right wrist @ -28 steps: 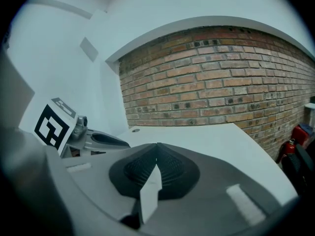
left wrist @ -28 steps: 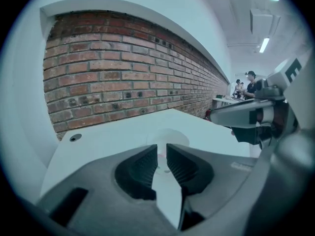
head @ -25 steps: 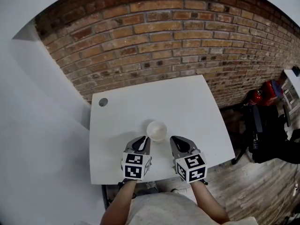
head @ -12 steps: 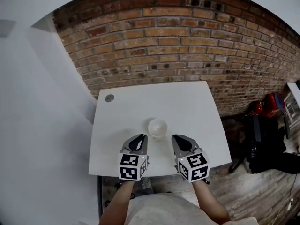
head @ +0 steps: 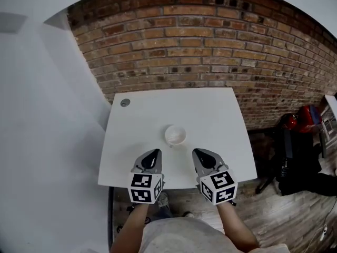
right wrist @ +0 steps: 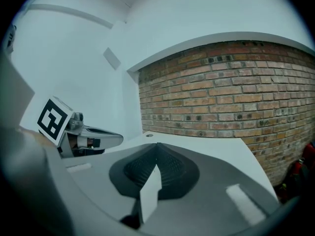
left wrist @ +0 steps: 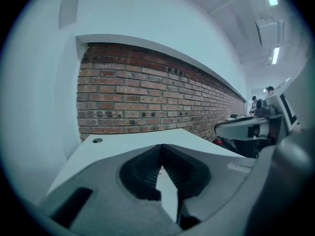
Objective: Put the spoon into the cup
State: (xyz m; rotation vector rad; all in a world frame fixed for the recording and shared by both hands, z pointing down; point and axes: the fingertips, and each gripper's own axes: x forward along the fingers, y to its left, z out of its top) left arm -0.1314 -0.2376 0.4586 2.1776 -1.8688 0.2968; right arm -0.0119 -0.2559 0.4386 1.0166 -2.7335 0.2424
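A small white cup (head: 175, 135) stands upright near the middle of the white table (head: 210, 115). No spoon shows in any view. My left gripper (head: 154, 153) hovers over the table's front part, just short and left of the cup, its jaws shut with nothing between them (left wrist: 161, 146). My right gripper (head: 200, 153) is level with it, right of the cup, also shut and empty (right wrist: 156, 145). The cup is hidden in both gripper views. Each gripper view catches the other gripper at its side.
A grey round grommet (head: 125, 103) sits in the table's far left corner. A brick wall (head: 210, 46) runs behind the table and a white wall stands at the left. A red object (head: 308, 115) and dark bags (head: 295, 157) lie on the wooden floor at the right.
Both grippers have drawn back a little from the cup toward the table's front edge. The cup has stayed where it was. The head camera has shifted slightly.
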